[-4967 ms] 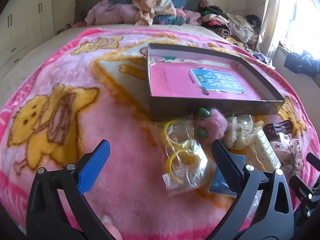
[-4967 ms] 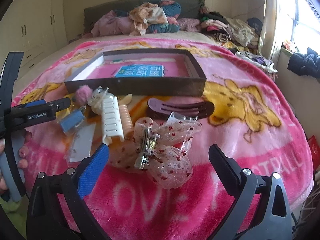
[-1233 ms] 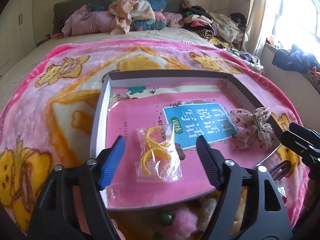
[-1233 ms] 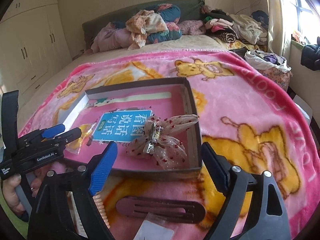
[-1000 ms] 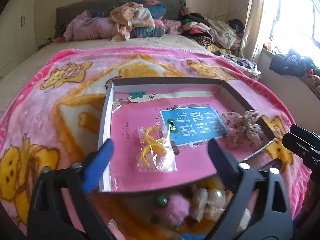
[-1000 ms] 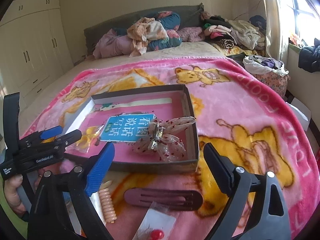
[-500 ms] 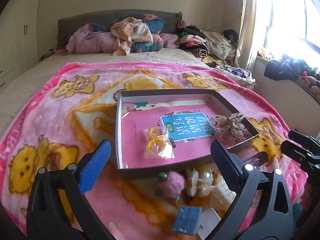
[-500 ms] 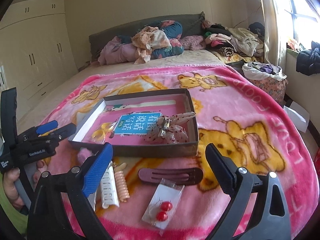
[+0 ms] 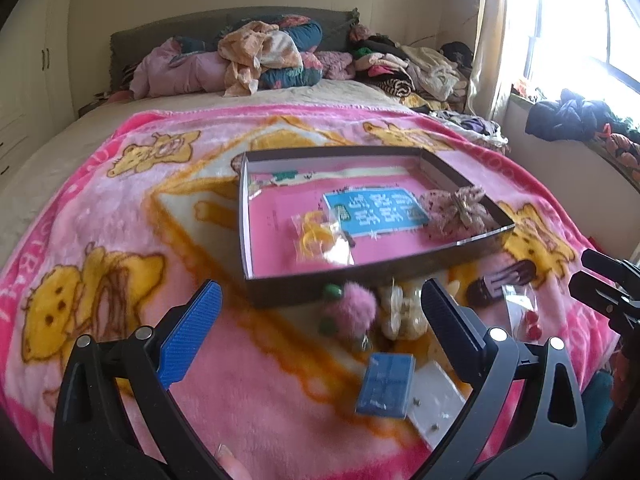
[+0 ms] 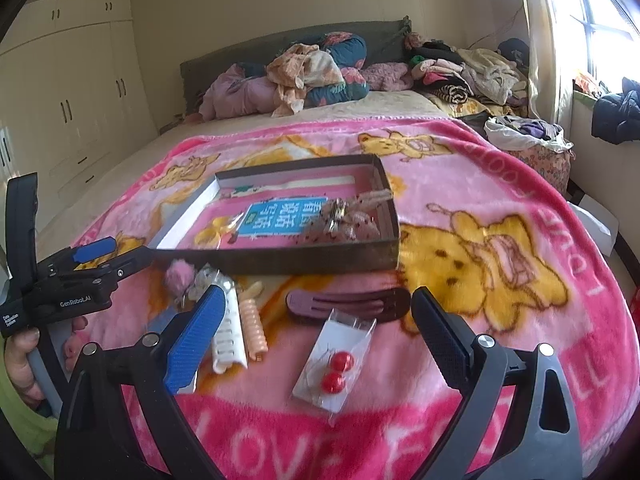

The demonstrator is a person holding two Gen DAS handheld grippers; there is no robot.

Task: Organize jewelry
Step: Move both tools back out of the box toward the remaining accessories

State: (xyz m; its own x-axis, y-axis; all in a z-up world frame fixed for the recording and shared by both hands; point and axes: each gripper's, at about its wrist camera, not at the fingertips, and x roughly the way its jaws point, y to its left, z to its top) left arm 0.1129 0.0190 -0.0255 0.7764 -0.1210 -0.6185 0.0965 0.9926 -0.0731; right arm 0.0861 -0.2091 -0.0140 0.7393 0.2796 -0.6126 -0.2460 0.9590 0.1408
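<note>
A shallow dark box (image 9: 360, 280) (image 10: 280, 264) with a pink floor lies on the blanket. Inside it are a bag of yellow rings (image 9: 320, 240) (image 10: 216, 232) and a spotted bow clip (image 9: 456, 212) (image 10: 348, 220). In front of the box lie a pink pompom (image 9: 352, 312) (image 10: 180, 276), a clear clip (image 9: 402, 312), a blue card (image 9: 386, 384), a dark hair clip (image 10: 348, 304) (image 9: 500, 284), a white claw clip (image 10: 228, 336), a peach spiral tie (image 10: 252, 328) and a bag of red earrings (image 10: 334, 364) (image 9: 524, 316). My left gripper (image 9: 320, 332) (image 10: 108, 260) is open over the pompom area. My right gripper (image 10: 316, 336) is open above the earring bag.
The pink cartoon blanket (image 9: 120, 220) (image 10: 500, 240) covers the bed. Piled clothes (image 9: 260, 56) (image 10: 312, 68) lie at the headboard and toward the window side. Wardrobe doors (image 10: 68, 100) stand at the left. A hand (image 10: 20, 360) holds the left gripper's handle.
Both grippers have drawn back from the box toward the blanket's near edge, both empty and open. The ring bag and bow clip stay in the box.
</note>
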